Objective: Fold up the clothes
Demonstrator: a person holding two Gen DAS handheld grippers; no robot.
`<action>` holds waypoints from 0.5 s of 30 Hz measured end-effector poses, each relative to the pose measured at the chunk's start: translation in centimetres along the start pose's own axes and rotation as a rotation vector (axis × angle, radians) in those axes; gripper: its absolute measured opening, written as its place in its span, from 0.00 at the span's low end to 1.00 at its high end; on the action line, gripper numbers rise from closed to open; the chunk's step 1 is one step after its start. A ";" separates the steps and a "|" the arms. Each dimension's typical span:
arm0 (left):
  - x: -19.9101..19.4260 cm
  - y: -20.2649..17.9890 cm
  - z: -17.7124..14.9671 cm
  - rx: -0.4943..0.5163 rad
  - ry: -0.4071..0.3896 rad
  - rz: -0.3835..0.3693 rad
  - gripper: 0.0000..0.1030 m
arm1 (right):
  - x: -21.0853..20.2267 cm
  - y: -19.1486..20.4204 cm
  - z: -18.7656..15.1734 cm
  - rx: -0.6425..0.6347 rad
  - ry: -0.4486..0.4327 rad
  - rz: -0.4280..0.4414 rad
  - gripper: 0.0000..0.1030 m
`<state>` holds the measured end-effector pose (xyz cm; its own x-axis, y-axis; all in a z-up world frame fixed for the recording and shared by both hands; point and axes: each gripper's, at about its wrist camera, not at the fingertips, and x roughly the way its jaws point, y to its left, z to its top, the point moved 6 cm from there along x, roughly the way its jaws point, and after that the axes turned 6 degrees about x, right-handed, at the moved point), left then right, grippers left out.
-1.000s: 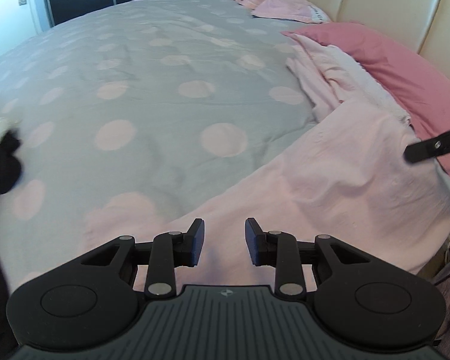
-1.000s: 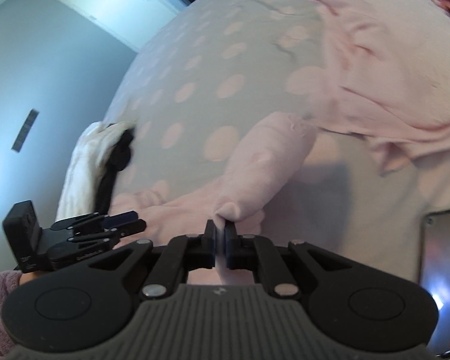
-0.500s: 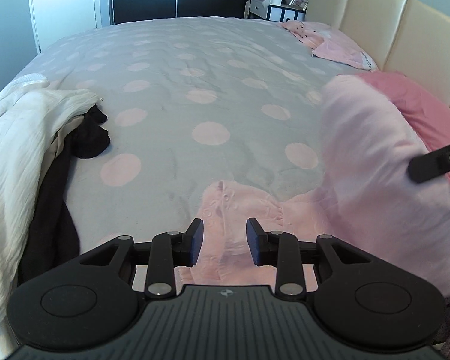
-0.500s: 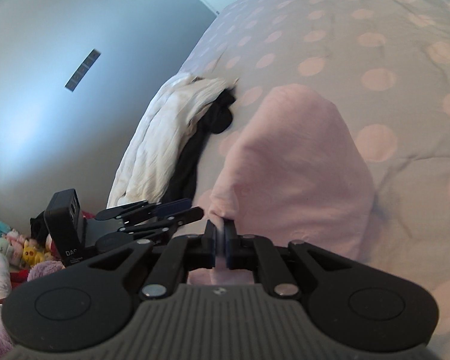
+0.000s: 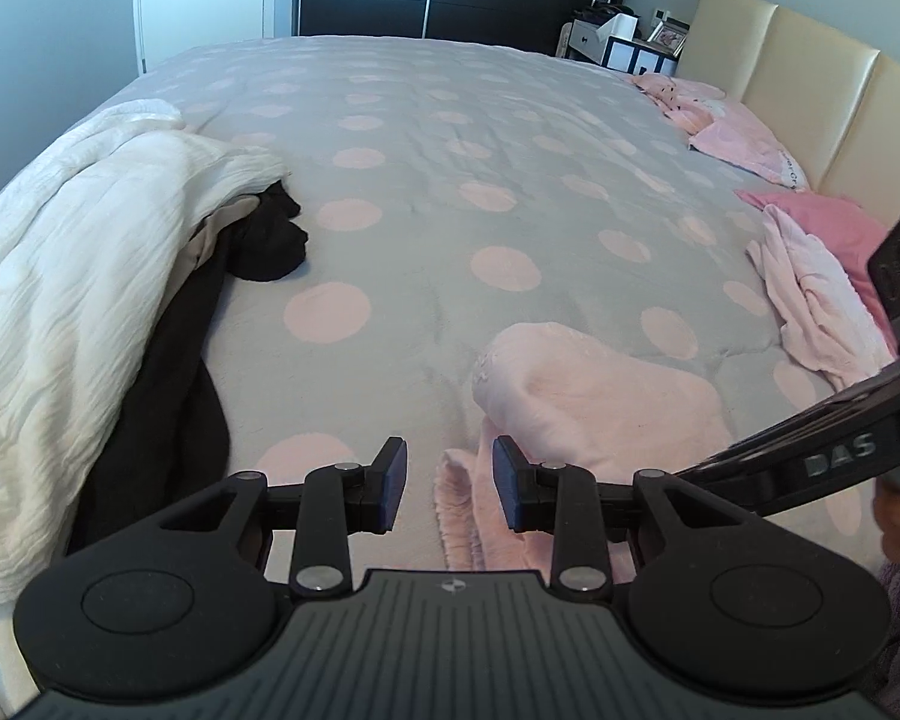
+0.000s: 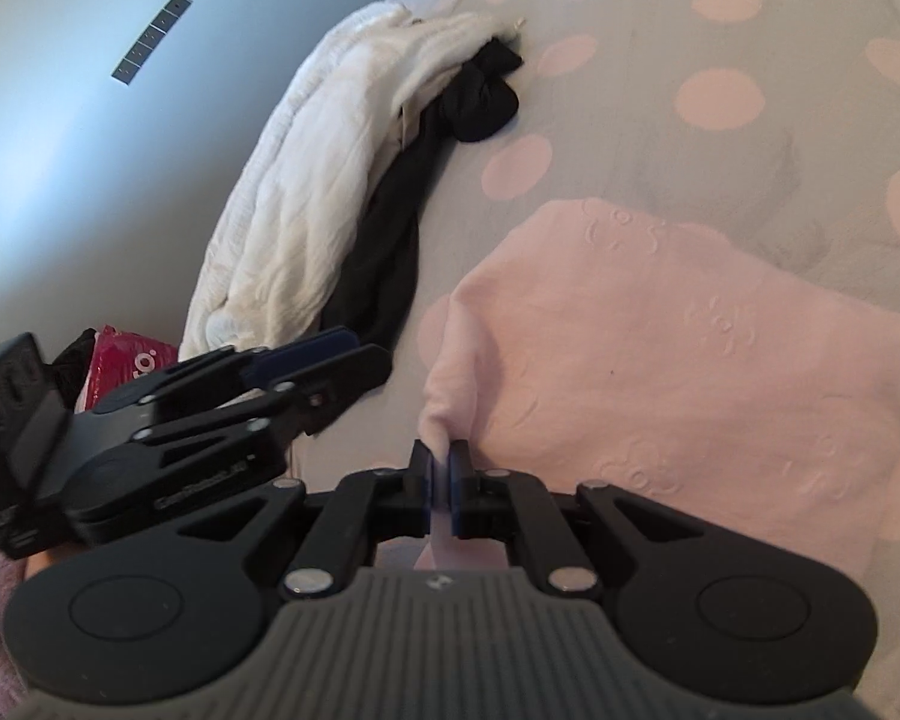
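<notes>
My right gripper (image 6: 444, 480) is clamped on a pinched edge of the pale pink garment (image 6: 660, 348), whose cloth runs up between the two pads and spreads out ahead and to the right of the fingers, lying folded over on the grey duvet with pink dots (image 6: 720, 96). My left gripper (image 5: 449, 483) stands with its jaws apart and nothing between them; a ruffled hem of the same pink garment (image 5: 594, 396) lies on the duvet (image 5: 450, 180) just under and ahead of the gap, with the bulk of the folded cloth ahead and right of the right-hand finger. In the right wrist view the left gripper (image 6: 330, 360) sits just to the left of my closed fingers. Off to the left of both grippers, a crinkled white garment (image 5: 72, 300) lies over a black garment (image 5: 168, 396). Far ahead on the right, another pale pink garment (image 5: 810, 300) is heaped against a deeper pink pillow (image 5: 834, 222), beside the cream headboard (image 5: 810, 96).
</notes>
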<state>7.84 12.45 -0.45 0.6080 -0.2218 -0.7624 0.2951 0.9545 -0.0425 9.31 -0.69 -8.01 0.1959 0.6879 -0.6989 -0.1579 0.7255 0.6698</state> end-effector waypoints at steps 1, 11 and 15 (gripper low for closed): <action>0.0 0.1 -0.1 0.003 0.004 0.005 0.28 | 0.6 -0.3 0.0 0.001 0.004 -0.007 0.08; -0.8 -0.1 -0.4 0.014 -0.021 0.002 0.29 | -2.1 0.2 -0.7 -0.068 -0.041 -0.015 0.30; -1.0 -0.6 -0.5 -0.001 -0.030 -0.033 0.30 | -5.1 -2.0 -1.8 -0.103 -0.089 -0.114 0.16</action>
<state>6.73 12.19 0.01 0.6199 -0.2589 -0.7407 0.3143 0.9469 -0.0680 6.85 -5.61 -6.28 0.3020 0.5998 -0.7409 -0.2272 0.8001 0.5551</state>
